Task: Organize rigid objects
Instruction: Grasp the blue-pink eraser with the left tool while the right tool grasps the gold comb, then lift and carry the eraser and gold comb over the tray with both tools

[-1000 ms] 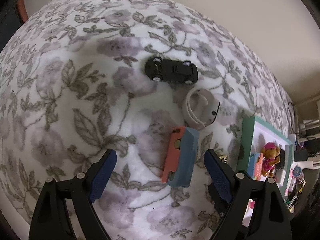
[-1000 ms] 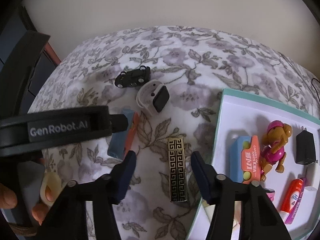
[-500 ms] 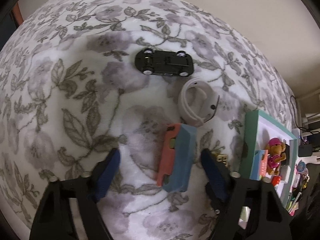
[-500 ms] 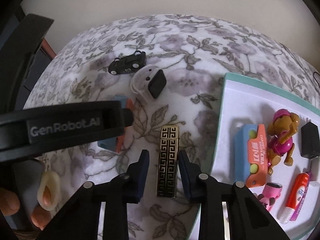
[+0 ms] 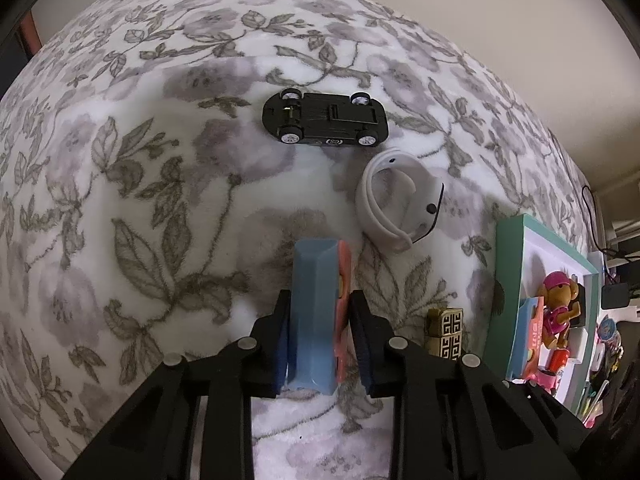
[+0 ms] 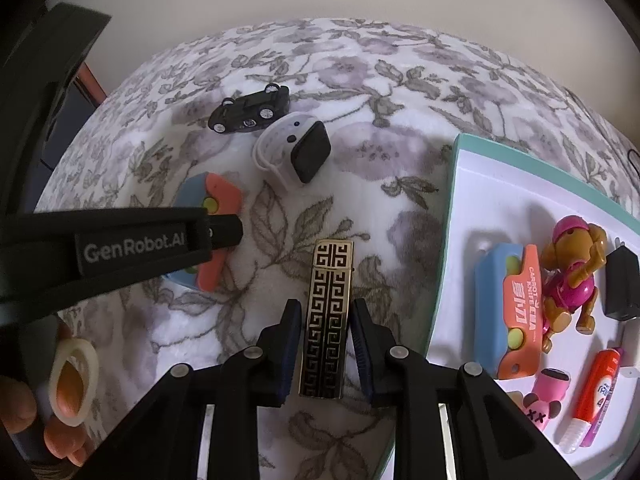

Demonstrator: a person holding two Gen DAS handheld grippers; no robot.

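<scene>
Floral fleece blanket, grey-mauve print on white, covered the soft surface below a plain pale wall. Landmark: teal-rimmed white tray at the right edge.

Item 1. Blue-and-orange utility knife, well left of the tray, stood on edge between the jaws of the left gripper. Jaws were closing, both pads against its sides.

Item 2. Black-and-gold patterned lighter, just left of the tray, lay flat between the jaws of the right gripper. Jaws were closing; pads sat at or very near its long edges, firm contact not certain.

Item 3. Black toy car, wheels up, farthest from the tray.

Item 4. White-strapped smartwatch, between car and tray.

Item 5. Tray contents: second knife, dog figure, black charger, glue stick.

Risks, as judged: the knife was held low at one end, so it could pivot on lifting. The lighter's smooth metal sides could slip from a shallow pinch, and the pads might snag fleece. Both hands heading for the tray together could collide or knock the items already stored.
</scene>
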